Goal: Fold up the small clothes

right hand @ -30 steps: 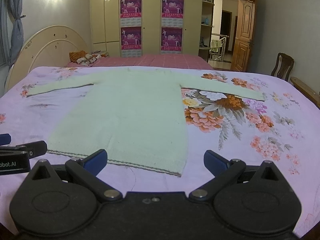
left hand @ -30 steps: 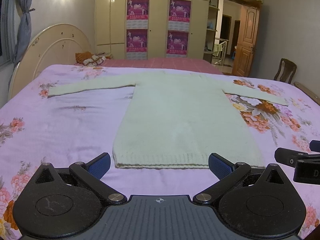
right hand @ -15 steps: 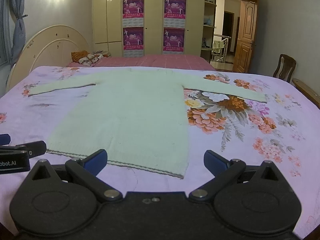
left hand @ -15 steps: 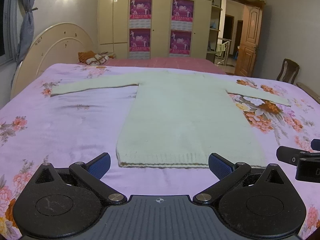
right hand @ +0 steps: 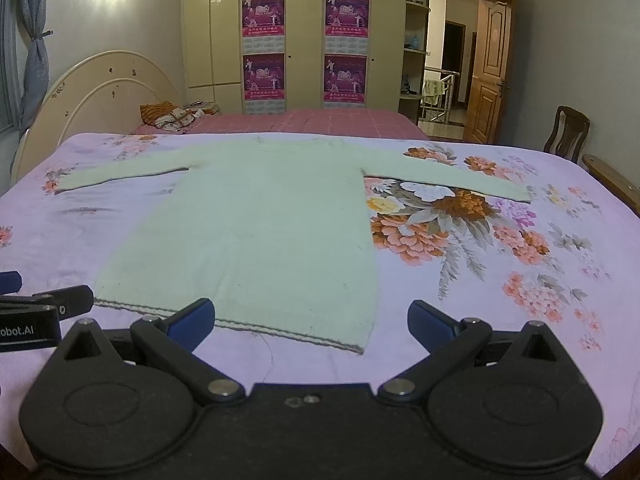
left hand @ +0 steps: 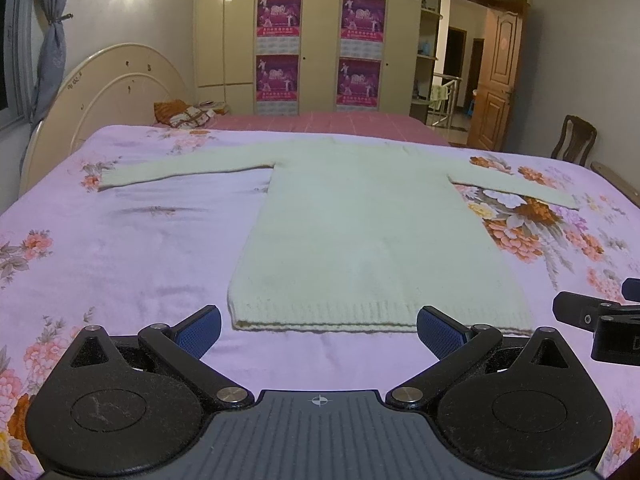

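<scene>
A pale green knitted sweater (left hand: 368,232) lies flat on the bed, sleeves spread to both sides, ribbed hem toward me. It also shows in the right wrist view (right hand: 256,232). My left gripper (left hand: 319,326) is open and empty, just short of the hem. My right gripper (right hand: 311,317) is open and empty, near the hem's right corner. Each gripper shows at the edge of the other's view: the right one (left hand: 600,320), the left one (right hand: 36,312).
The bed has a lilac floral sheet (left hand: 120,248) and a cream headboard (left hand: 116,88) at the far left. A second bed with a red cover (left hand: 328,126), wardrobes with posters, an open door and a wooden chair (left hand: 574,140) stand behind.
Both grippers have risen and drawn back slightly; the sweater sits a little farther from the fingers. The sweater itself has not moved.
</scene>
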